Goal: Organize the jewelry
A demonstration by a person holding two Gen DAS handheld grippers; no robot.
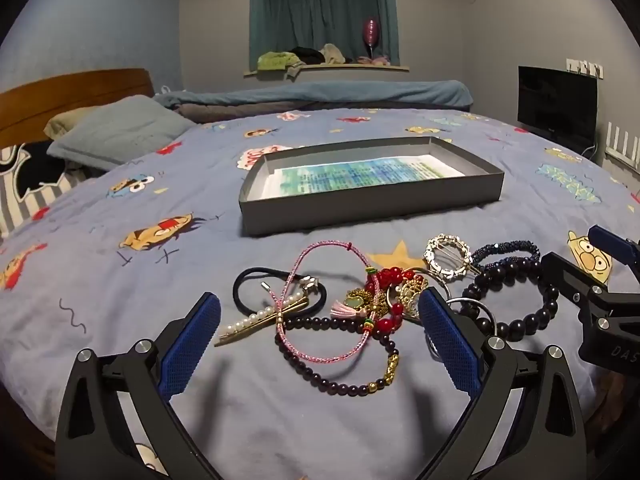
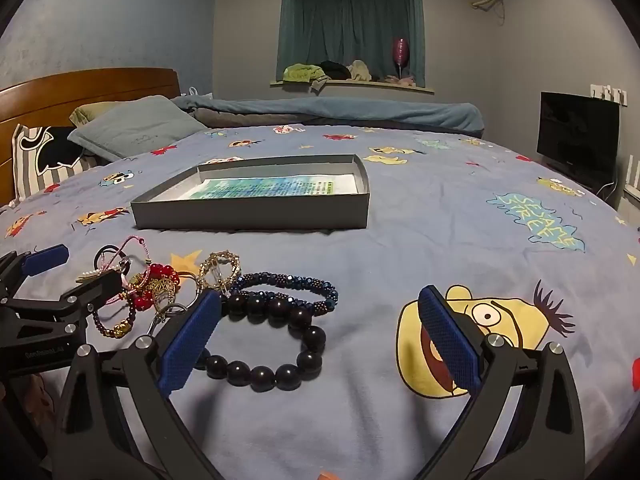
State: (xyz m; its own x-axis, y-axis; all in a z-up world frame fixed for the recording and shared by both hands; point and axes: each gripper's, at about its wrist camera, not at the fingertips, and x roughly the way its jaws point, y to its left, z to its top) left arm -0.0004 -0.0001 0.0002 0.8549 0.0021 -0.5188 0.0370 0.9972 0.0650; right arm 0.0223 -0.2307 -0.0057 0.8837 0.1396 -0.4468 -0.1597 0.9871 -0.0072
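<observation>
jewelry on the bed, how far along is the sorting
Not started. Done: nothing; the grey box holds only a printed sheet. In hand: nothing; the left gripper and right gripper are open and empty. Left: the whole pile on the bedsheet, including the black bead bracelet, blue bracelet, pink cord and pearl clip.

A cartoon-print bedspread [image 1: 120,280] is spread beneath the tongs. Pillows [image 1: 116,132] and a headboard [image 1: 72,96] are seen far ahead to the left, a dark screen [image 2: 578,132] far ahead to the right. Curtains [image 2: 352,32] are drawn straight ahead.
</observation>
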